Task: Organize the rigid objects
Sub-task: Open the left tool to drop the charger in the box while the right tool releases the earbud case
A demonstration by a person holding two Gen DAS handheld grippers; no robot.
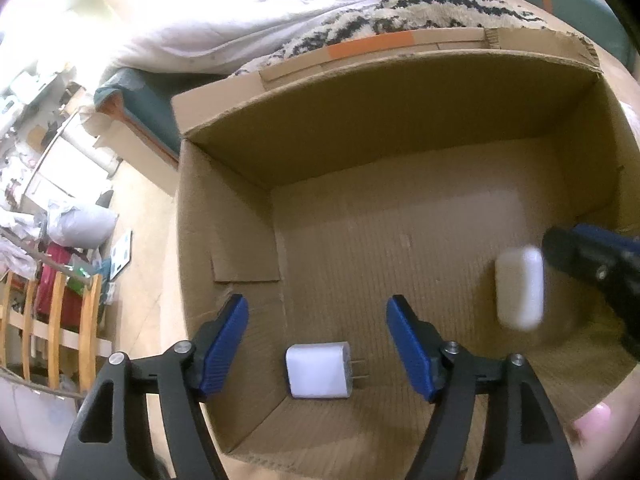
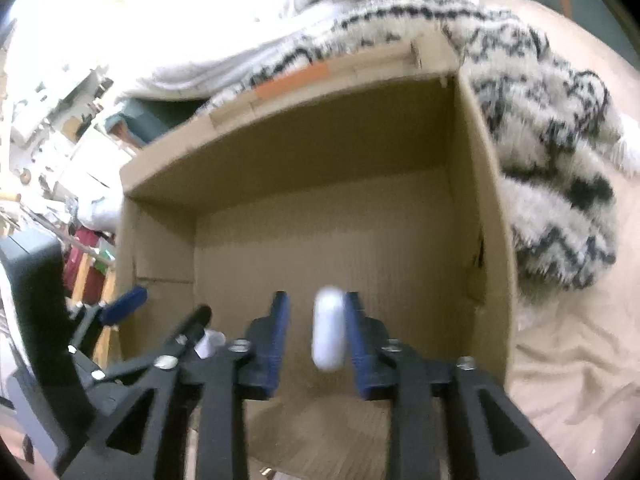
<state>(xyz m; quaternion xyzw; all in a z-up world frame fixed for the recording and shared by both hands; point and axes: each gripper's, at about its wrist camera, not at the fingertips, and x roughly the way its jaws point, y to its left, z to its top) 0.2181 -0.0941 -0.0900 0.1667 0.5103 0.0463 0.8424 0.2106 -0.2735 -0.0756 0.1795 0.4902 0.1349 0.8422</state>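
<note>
An open cardboard box [image 1: 224, 216] fills both views; it also shows in the right wrist view [image 2: 484, 216]. A white plug charger [image 1: 318, 370] lies on the box floor between the fingers of my left gripper [image 1: 318, 344], which is open and above it. My right gripper [image 2: 316, 336] is open over the box; a white rounded case [image 2: 329, 334] is blurred beside its right finger, apparently falling free. The same case [image 1: 520, 286] shows in the left wrist view, just off the right gripper's tip [image 1: 568, 248]. The charger [image 2: 210, 342] peeks out behind the left gripper [image 2: 160, 312].
A patterned fuzzy blanket [image 2: 560, 152] and a white duvet [image 1: 240, 20] lie behind and right of the box on a beige sheet [image 2: 568, 380]. A wooden chair [image 1: 56, 332] and floor clutter are at the left.
</note>
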